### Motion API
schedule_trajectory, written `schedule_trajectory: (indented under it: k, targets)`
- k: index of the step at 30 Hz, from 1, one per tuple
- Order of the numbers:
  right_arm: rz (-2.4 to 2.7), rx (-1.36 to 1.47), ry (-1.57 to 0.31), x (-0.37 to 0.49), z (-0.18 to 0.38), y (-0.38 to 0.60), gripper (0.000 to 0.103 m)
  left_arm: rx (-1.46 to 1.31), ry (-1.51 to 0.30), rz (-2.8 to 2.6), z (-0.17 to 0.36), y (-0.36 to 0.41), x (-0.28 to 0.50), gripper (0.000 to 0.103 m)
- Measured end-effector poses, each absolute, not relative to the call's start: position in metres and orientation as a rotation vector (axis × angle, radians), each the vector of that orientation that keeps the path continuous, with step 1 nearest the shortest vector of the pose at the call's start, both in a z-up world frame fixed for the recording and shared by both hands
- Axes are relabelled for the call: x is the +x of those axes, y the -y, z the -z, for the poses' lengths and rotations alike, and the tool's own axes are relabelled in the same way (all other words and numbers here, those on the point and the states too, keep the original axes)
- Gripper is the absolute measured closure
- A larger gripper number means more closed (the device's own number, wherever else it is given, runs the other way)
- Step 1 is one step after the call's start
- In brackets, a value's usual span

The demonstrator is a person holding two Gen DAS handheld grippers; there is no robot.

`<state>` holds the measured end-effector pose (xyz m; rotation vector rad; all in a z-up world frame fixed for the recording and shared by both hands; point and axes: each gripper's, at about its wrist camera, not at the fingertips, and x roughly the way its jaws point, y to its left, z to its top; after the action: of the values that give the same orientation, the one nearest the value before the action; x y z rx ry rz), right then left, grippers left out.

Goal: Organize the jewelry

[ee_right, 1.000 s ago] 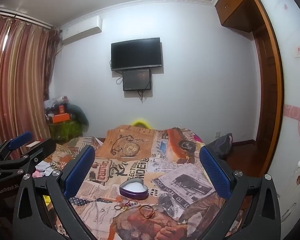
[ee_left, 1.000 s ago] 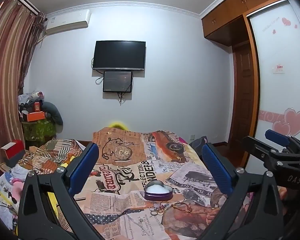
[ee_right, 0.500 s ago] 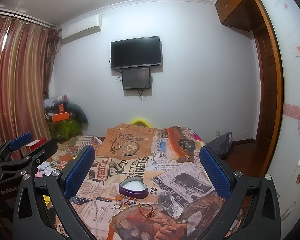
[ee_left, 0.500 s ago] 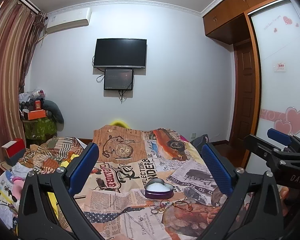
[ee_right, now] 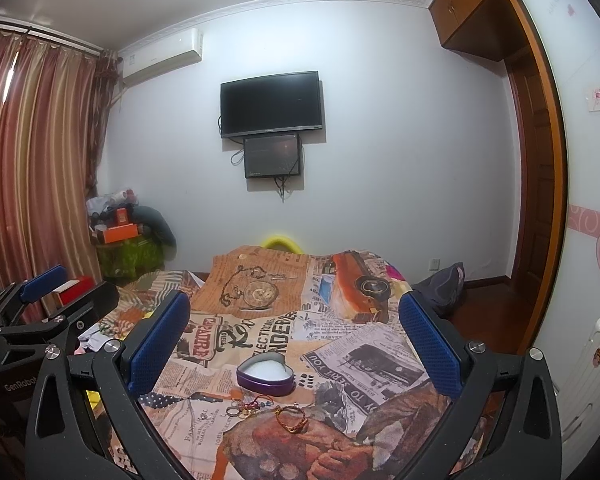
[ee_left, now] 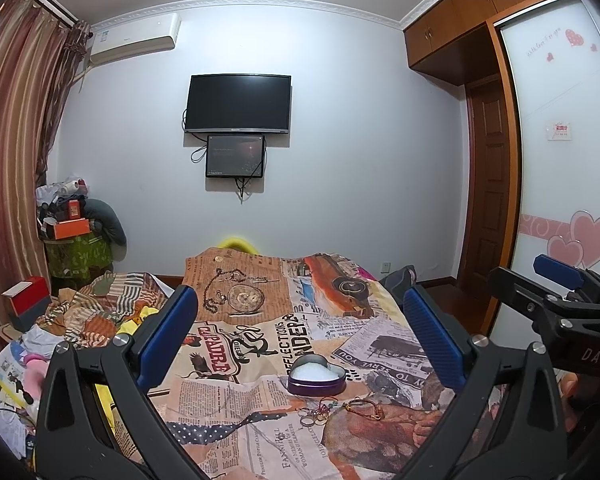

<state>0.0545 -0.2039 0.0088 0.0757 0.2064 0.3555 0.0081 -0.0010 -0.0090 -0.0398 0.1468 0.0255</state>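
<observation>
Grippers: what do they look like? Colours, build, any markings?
Both match: the left gripper and right gripper have black angular frames with triangular cut-outs, silver screws and two long blue textured pads. White lettering: "GenRobot" on the left body, "DAS" on the right. No cables or sleeves visible.

Small jewelry pieces near heart tin: too small to identify. Bed near edge cut off.

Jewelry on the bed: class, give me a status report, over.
Left gripper and right gripper open, empty, above the bed. Heart box open; bracelet and rings loose beside it. Nothing in the way.
</observation>
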Motion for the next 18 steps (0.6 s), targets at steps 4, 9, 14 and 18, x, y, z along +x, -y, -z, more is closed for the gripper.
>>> schedule_trajectory:
  k: [4,9,14,18]
  targets:
    - [-0.357,0.077,-0.210,0.0548,-0.0095,0.2051,0.000,-0.038,-0.150,-0.023,0.0109,0.0018,0.0088,0.000]
    - [-0.360,0.076,-0.207,0.0548,-0.0094,0.2054,0.000,-0.043,-0.155,-0.020,0.0104,0.0012,0.0101,0.000]
    - [-0.360,0.077,-0.208,0.0550,-0.0085,0.2055,0.000,-0.042,-0.155,-0.020,0.0098,0.0013,0.0100,0.000]
    - [-0.362,0.077,-0.209,0.0540,-0.0075,0.2051,0.000,-0.042,-0.154,-0.021,0.0102,0.0007,0.0099,0.000]
